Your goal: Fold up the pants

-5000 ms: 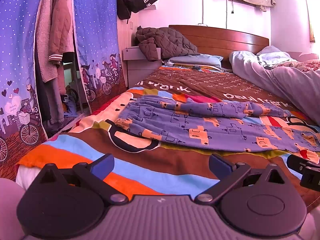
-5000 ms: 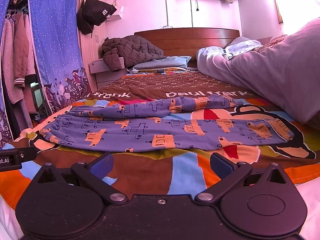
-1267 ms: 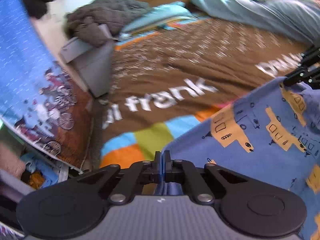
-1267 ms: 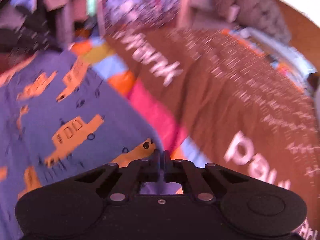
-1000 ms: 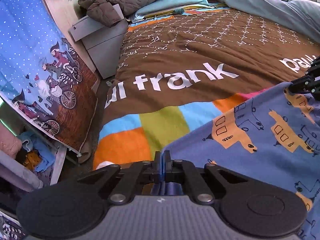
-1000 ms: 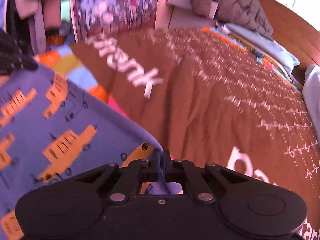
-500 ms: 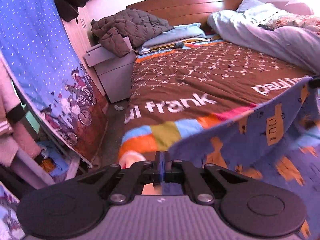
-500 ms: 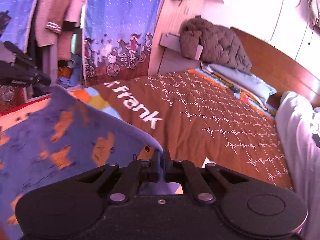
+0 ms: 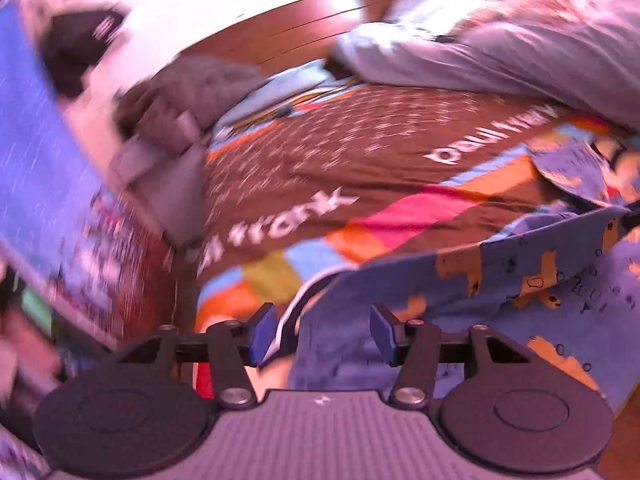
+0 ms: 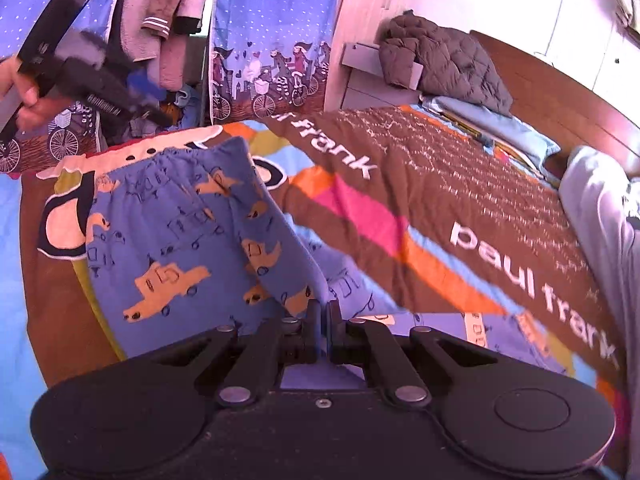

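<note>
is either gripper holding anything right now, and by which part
The right gripper is shut on the pants, pinching a fold along the leg edge. The left gripper is open and holds nothing.

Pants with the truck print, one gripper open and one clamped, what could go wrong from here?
1. The right gripper alone pinches the pants; pulling now could drag the laid half and skew the fold.
2. The left gripper, jaws apart, sits just above the cloth and could snag it.
3. The waistband lies crooked on the bedspread, so edges may not line up.
</note>
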Tool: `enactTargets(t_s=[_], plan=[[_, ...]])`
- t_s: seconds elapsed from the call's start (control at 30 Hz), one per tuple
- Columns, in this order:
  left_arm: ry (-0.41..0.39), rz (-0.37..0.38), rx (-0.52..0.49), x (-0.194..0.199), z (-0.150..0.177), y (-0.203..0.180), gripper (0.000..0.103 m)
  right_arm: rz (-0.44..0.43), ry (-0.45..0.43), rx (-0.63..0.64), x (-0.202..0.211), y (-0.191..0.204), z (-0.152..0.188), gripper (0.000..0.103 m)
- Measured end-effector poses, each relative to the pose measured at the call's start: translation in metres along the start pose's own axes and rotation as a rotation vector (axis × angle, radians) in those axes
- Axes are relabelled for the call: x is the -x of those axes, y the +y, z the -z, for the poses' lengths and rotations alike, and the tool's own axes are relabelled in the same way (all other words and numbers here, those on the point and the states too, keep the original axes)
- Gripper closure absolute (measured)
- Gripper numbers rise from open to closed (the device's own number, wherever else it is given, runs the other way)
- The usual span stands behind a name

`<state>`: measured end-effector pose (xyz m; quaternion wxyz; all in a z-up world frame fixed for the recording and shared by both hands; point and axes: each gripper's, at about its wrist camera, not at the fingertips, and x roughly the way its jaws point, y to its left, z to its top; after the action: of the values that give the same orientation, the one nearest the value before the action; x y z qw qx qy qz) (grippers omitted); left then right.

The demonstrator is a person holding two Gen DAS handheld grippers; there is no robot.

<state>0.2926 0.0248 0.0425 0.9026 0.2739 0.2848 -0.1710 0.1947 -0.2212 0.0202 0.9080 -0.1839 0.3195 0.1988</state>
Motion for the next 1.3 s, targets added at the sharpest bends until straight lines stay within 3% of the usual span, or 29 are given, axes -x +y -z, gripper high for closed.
enactTargets(t_s=[0.03, 0.1, 0.17, 0.33, 0.37, 0.4, 0.47, 0.57, 0.87, 0.97, 1.1, 1.27, 1.3], plan=[[-0.019, -0.001, -0.089, -0.006, -0.005, -0.008, 0.043, -0.001, -0.004, -0.011, -0.002, 0.001, 0.004, 0.102], [-0.071, -0.017, -0.299, -0.017, -0.009, -0.032, 0.029, -0.012, -0.015, -0.027, -0.005, 0.0, 0.013, 0.102], [-0.101, -0.03, -0.497, -0.032, -0.009, -0.053, 0.026, -0.019, -0.031, -0.017, -0.007, 0.002, 0.019, 0.102], [0.009, 0.104, -0.683, -0.078, -0.013, -0.085, 0.031, -0.039, -0.064, -0.007, -0.006, 0.001, 0.032, 0.102], [0.038, 0.11, -0.713, -0.089, -0.013, -0.09, 0.044, -0.045, -0.067, -0.011, -0.005, -0.001, 0.034, 0.101], [0.061, 0.109, -0.714, -0.096, -0.015, -0.092, 0.067, -0.055, -0.069, -0.021, -0.005, -0.002, 0.036, 0.101], [0.113, 0.123, -0.676, -0.106, -0.023, -0.091, 0.092, -0.07, -0.071, -0.037, -0.006, -0.004, 0.039, 0.101], [0.123, 0.141, -0.621, -0.101, -0.03, -0.087, 0.102, -0.065, -0.071, -0.028, -0.005, -0.004, 0.04, 0.101], [0.056, 0.055, -0.595, -0.032, -0.023, -0.07, 0.103, -0.019, -0.089, 0.007, 0.013, 0.004, 0.031, 0.102], [0.029, 0.045, -0.585, -0.002, -0.005, -0.068, 0.103, -0.012, -0.084, 0.011, 0.026, 0.008, 0.027, 0.102], [0.044, 0.088, -0.561, 0.035, 0.027, -0.076, 0.103, -0.032, -0.063, -0.009, 0.04, 0.015, 0.027, 0.103], [0.077, 0.076, -0.506, 0.044, 0.059, -0.096, 0.103, -0.067, 0.002, 0.008, 0.038, 0.032, 0.034, 0.103], [0.083, 0.069, -0.497, 0.043, 0.061, -0.098, 0.103, -0.071, 0.016, 0.019, 0.036, 0.036, 0.035, 0.098]])
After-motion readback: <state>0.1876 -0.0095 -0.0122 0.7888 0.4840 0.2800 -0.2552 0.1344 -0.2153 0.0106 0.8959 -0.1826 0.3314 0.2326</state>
